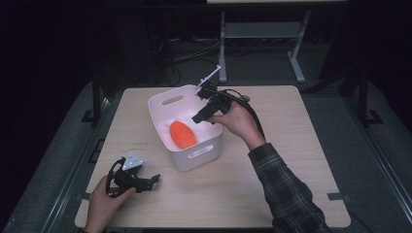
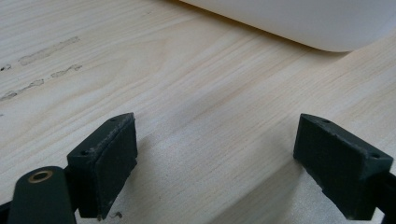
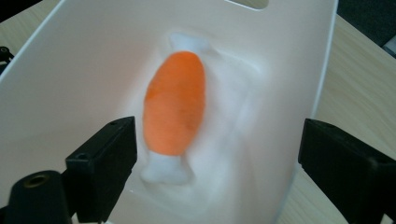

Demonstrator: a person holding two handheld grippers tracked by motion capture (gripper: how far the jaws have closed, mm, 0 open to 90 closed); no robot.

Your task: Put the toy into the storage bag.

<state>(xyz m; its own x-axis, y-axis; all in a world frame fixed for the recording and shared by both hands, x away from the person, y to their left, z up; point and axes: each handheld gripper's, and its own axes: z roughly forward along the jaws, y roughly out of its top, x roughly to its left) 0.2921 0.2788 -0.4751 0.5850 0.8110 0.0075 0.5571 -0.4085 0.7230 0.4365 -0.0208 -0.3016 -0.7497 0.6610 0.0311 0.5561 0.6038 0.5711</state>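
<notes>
The orange plush toy (image 3: 174, 103) lies inside the white bin (image 1: 158, 104), below the right gripper (image 1: 203, 104), fingers apart and empty. Placement appears complete. The left gripper (image 2: 217, 154) rests on the table (image 2: 187, 93), fingers apart, bin ahead.

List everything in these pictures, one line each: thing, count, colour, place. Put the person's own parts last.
Plastic bin with handle slots: one, white, on the middle of the table, turned at a slant.
Soft fish-shaped toy: one, orange body with white ends, lying on the bin's floor.
Wooden table: one, light wood, under everything.
Metal frame of a farther table: one, grey, on the floor beyond the table.
Cables: several, dark, on the floor beyond the table.
Left gripper: one, black with a grey plate on top, resting at the table's near left, jaws open with nothing between them.
Right gripper: one, black, over the bin's far right rim, jaws open above the toy.
Left hand: one, at the near edge.
Right hand: one, with a plaid sleeve.
</notes>
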